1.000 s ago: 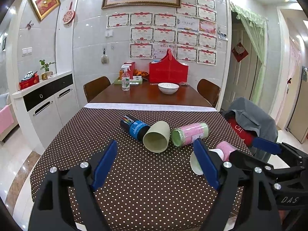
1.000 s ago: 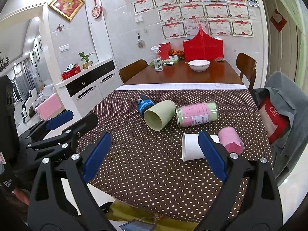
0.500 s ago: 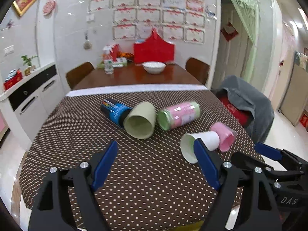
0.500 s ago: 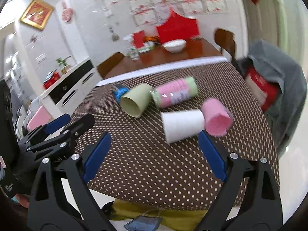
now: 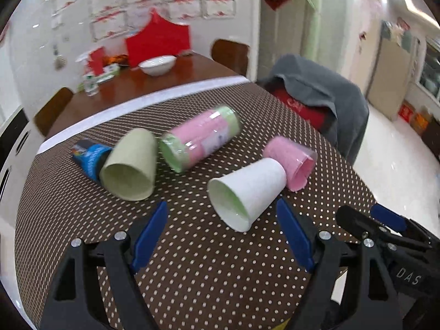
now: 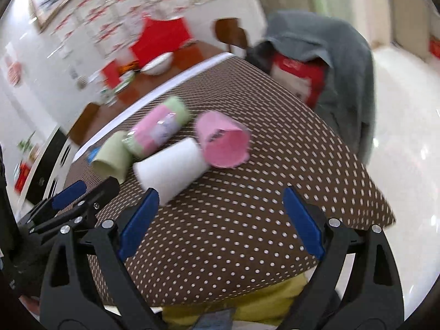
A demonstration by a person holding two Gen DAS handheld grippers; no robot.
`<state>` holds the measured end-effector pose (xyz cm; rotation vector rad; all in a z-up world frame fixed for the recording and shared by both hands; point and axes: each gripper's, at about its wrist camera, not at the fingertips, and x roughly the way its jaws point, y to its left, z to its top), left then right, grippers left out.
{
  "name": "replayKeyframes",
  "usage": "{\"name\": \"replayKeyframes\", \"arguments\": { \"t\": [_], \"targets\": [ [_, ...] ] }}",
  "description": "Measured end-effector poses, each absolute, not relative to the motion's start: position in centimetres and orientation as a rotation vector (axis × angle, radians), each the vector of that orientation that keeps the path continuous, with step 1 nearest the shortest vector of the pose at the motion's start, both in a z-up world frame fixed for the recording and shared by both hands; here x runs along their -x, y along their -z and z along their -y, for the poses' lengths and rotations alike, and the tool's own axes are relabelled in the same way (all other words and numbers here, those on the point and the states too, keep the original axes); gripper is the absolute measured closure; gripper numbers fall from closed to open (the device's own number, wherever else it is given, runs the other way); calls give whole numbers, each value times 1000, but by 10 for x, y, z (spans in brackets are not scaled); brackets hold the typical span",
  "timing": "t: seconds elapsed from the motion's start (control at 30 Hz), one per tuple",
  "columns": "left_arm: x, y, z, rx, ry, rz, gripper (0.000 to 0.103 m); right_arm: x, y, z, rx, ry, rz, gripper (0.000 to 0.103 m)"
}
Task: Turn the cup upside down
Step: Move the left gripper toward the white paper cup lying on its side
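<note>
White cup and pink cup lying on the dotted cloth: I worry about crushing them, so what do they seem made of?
The white tapered cup looks like matte paper or thin plastic; motion blur leaves it open. The pink cup looks like thin, soft plastic or paper, since its rim appears uneven.

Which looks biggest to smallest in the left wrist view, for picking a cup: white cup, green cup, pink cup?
1-2. white cup and green cup: alike; white lies nearer.
3. pink cup, farthest.

Bright indoor lighting, glare seen on the glossy floor (image 5: 396, 148), motion blur throughout, edges bent by fisheye.
</note>
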<state>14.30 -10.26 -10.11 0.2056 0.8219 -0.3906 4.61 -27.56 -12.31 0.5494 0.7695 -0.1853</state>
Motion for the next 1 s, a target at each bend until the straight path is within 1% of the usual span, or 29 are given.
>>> {"name": "replayKeyframes", "arguments": {
  "t": [0.17,0.5,0.63,0.8,1.0],
  "targets": [
    [-166,122,122,-285,473,-897,23,-49,141,283,-592,316,-798,13],
    [-193,146,158,-532,636,-937,23,-44,174,302,-735,407,-832,13],
    [-204,158,169,-615,636,-967,23,-42,175,306,-742,421,-810,12],
    [-213,169,181,-650,690,-1005,23,-43,176,308,-732,419,-811,12],
    [-221,166,193,-758,677,-954,23,-47,176,310,-733,409,-812,12]
  ]
}}
